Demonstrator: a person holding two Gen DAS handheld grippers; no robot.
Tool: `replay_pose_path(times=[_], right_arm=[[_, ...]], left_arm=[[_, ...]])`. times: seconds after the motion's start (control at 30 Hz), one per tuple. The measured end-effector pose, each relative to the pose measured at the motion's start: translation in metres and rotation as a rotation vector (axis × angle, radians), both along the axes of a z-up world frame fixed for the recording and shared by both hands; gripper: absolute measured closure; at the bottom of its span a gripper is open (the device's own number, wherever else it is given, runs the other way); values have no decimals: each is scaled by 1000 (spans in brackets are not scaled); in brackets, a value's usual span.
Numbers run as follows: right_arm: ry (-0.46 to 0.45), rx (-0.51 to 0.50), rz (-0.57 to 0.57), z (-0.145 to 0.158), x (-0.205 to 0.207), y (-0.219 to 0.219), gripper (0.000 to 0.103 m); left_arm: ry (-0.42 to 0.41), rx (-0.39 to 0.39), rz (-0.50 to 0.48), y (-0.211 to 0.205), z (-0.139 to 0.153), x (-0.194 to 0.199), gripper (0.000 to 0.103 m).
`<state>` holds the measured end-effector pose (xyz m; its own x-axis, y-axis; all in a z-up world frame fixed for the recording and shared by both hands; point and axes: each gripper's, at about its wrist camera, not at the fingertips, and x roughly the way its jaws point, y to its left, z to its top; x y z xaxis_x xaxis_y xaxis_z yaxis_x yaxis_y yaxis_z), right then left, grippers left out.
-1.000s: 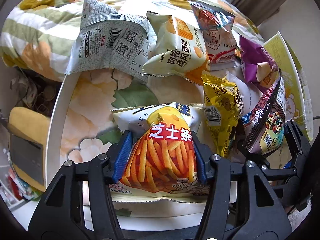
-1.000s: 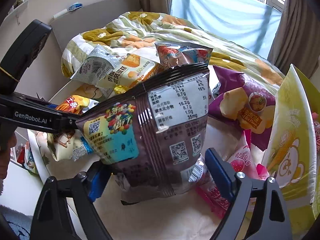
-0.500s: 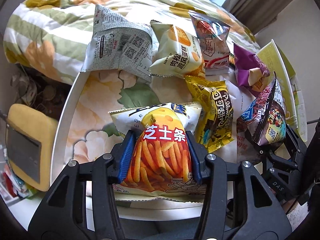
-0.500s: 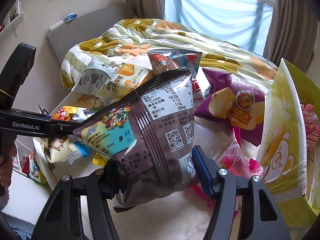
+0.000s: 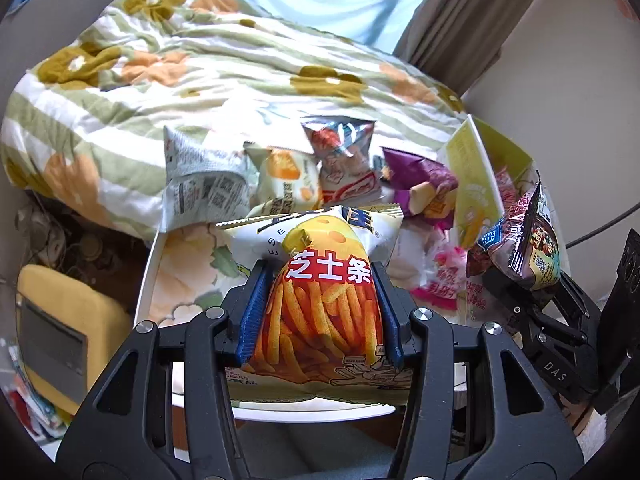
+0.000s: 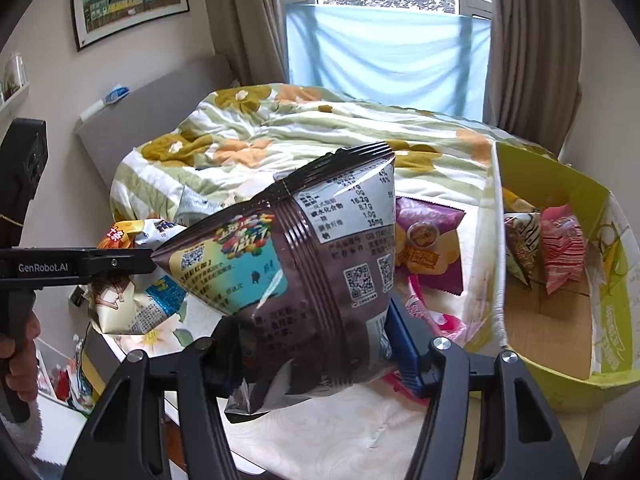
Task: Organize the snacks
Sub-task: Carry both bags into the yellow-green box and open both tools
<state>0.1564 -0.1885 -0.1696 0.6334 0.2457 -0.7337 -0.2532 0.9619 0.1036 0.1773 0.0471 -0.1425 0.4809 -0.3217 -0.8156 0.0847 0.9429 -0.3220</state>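
Note:
My left gripper (image 5: pixel 318 304) is shut on an orange and white cheese stick bag (image 5: pixel 320 300) and holds it above the white table (image 5: pixel 149 276). My right gripper (image 6: pixel 316 344) is shut on a brown candy bag (image 6: pixel 296 280), lifted above the table; that bag also shows in the left wrist view (image 5: pixel 520 248). The yellow-green cardboard box (image 6: pixel 604 344) stands open at the right, with a striped pack (image 6: pixel 520 248) and a pink pack (image 6: pixel 562 248) inside. Loose snack bags lie on the table: purple (image 6: pixel 428 248), grey (image 5: pixel 200 184), pale yellow (image 5: pixel 286 180), red and silver (image 5: pixel 344 160), pink (image 5: pixel 444 280).
A bed with a flowered green and white quilt (image 5: pixel 200 72) lies behind the table. A yellow stool (image 5: pixel 56 328) stands low at the left. Curtains and a window (image 6: pixel 388 40) are at the back. The left gripper's body (image 6: pixel 72 268) reaches in from the left in the right wrist view.
Both grippers have risen with their bags, away from the table. The candy bag has come nearer the box, whose inside now shows in the right wrist view.

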Motion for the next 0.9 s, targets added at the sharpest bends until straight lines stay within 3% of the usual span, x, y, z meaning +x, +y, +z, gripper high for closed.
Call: replay_pose_path(times=[0.27,0.5,0.67,0.9], right_arm=[[-80,35,-162,63,-20,-46,47],[-91,27,-259,86,-22,-124,47],[-66,31,-304,86,-17,-187,47],[-32,62,-317,78,0,-260,47]], left_arm=[[-119,-21,-106,-65,61,13,58],[-180,-41,-181,-155,89,26,58],[-173,-25,-229,-238,81,46,58],[-117,40,-281,-342,39,72,57]])
